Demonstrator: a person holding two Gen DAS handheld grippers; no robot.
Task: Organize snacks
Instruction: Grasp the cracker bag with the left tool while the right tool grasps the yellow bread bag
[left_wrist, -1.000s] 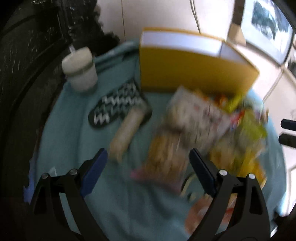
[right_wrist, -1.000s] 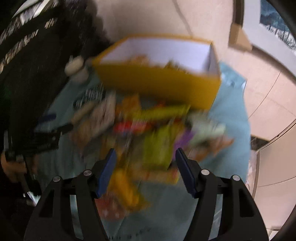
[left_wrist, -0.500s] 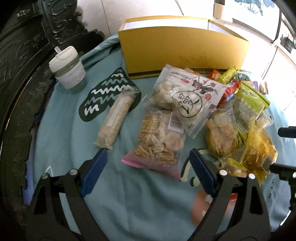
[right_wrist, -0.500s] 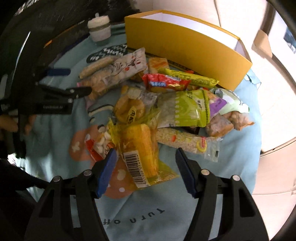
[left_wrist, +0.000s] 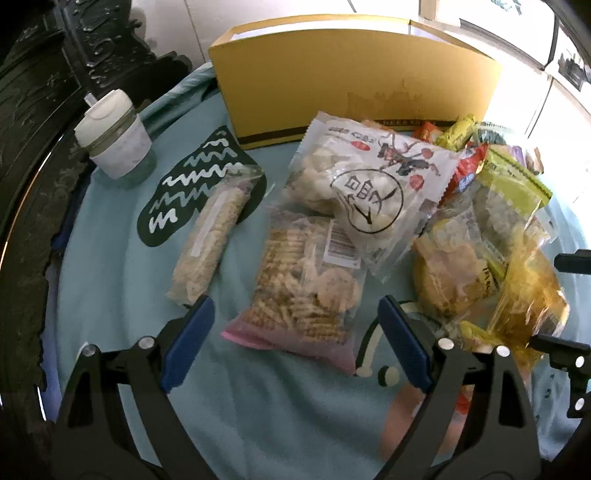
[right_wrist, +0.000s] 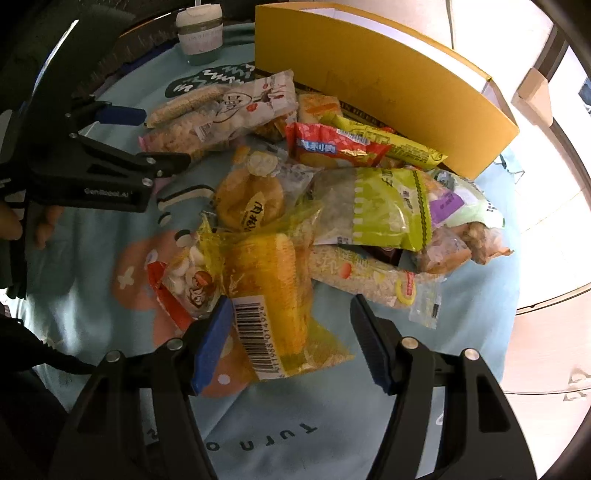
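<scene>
With the snacks heaped on the bench's blue cloth (right_wrist: 369, 424) before the yellow box (right_wrist: 388, 77), both the left claw (left_wrist: 295, 339) and right claw (right_wrist: 291, 339) stand apart and empty (picking seems about to begin), the right needing to close on the yellow packet (right_wrist: 273, 295).
</scene>
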